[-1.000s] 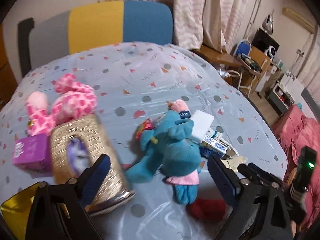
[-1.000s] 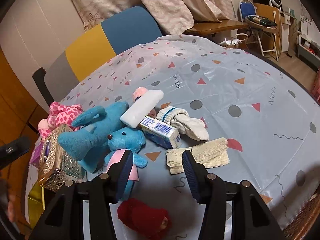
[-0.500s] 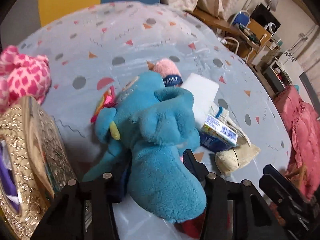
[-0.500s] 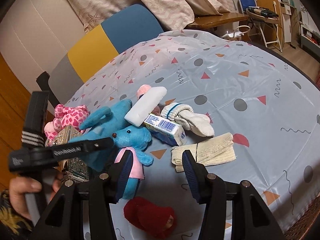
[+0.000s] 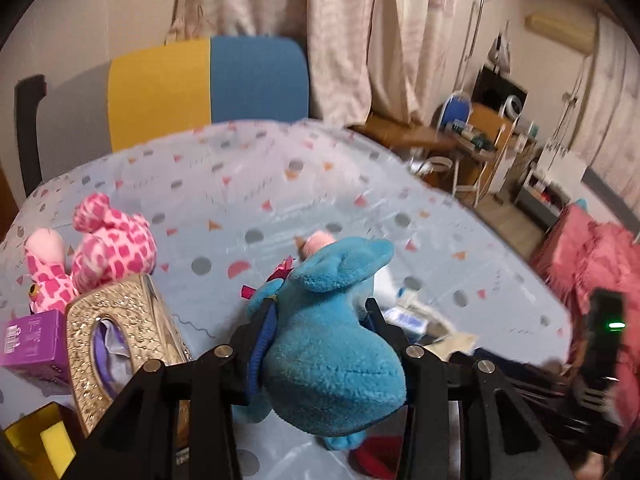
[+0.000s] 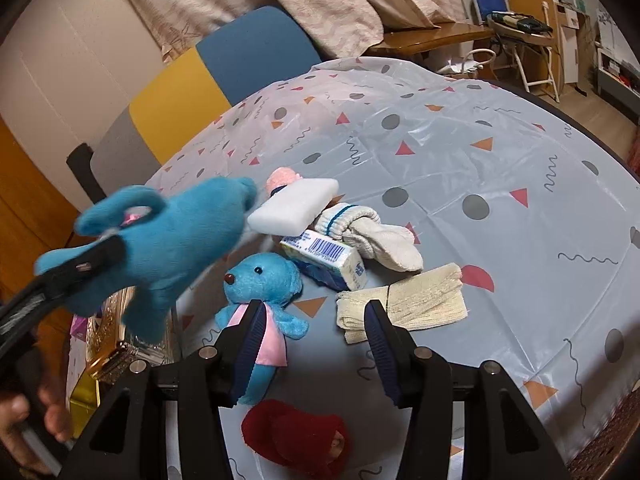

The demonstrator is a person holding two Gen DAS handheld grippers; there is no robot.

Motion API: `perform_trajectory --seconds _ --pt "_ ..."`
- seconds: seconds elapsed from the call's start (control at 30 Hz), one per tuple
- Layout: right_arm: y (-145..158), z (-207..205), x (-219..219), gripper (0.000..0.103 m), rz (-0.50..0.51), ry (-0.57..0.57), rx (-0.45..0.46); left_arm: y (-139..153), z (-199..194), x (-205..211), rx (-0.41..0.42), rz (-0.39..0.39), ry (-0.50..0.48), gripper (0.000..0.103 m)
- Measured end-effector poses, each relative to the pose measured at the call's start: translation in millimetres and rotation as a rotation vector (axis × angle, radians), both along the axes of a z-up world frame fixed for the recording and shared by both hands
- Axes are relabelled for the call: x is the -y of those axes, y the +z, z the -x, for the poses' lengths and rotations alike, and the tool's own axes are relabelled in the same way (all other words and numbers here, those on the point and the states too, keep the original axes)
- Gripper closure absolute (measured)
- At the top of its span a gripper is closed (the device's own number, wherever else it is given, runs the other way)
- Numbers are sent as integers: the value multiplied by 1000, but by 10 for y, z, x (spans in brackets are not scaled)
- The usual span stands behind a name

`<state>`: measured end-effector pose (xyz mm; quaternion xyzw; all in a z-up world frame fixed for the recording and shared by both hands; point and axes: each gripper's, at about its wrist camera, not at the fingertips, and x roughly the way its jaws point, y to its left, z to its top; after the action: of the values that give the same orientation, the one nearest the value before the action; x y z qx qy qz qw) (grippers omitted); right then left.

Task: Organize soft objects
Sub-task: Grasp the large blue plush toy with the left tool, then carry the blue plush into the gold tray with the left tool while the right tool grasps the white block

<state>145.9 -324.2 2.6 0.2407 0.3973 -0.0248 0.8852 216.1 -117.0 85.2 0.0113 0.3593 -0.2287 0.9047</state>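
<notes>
My left gripper is shut on a blue plush elephant and holds it in the air above the table; the elephant also shows at the left of the right wrist view. My right gripper is open and empty above the table, over a small blue teddy bear in a pink shirt. A folded cream cloth, a white sock, a red knit item and a pink spotted plush lie on the table.
A gold tissue box and a purple box stand at the left. A white sponge block and a barcoded soap box lie among the soft things. A chair stands behind the table. The table edge is at right.
My left gripper moved onto the blue elephant, shut on it and lifted it off the table. The blue teddy bear stayed lying on the table. My right gripper barely moved.
</notes>
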Motion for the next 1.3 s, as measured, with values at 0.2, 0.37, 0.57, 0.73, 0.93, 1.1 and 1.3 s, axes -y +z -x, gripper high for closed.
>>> perform_trajectory --seconds 0.2,0.37,0.57,0.73,0.93,1.1,1.3 --pt "-25 11 96 51 -67 -24 8 463 357 -271 95 78 38 60" --pt "-44 26 145 51 -117 -32 14 660 605 -592 124 103 76 62" --pt "-21 -29 215 51 -89 -61 -11 640 900 -1076 118 116 120 64" --pt "106 -362 195 51 -66 -29 -31 533 1146 -1346 108 118 139 65" --pt "16 -1067 78 13 -53 5 -139 460 1324 -1633 83 158 179 65" --pt "-148 -1532 -30 13 45 -30 -245 441 1379 -1837 65 177 217 65" --pt "-362 -1767 -115 34 46 10 -309 542 1425 -2218 65 200 296 65"
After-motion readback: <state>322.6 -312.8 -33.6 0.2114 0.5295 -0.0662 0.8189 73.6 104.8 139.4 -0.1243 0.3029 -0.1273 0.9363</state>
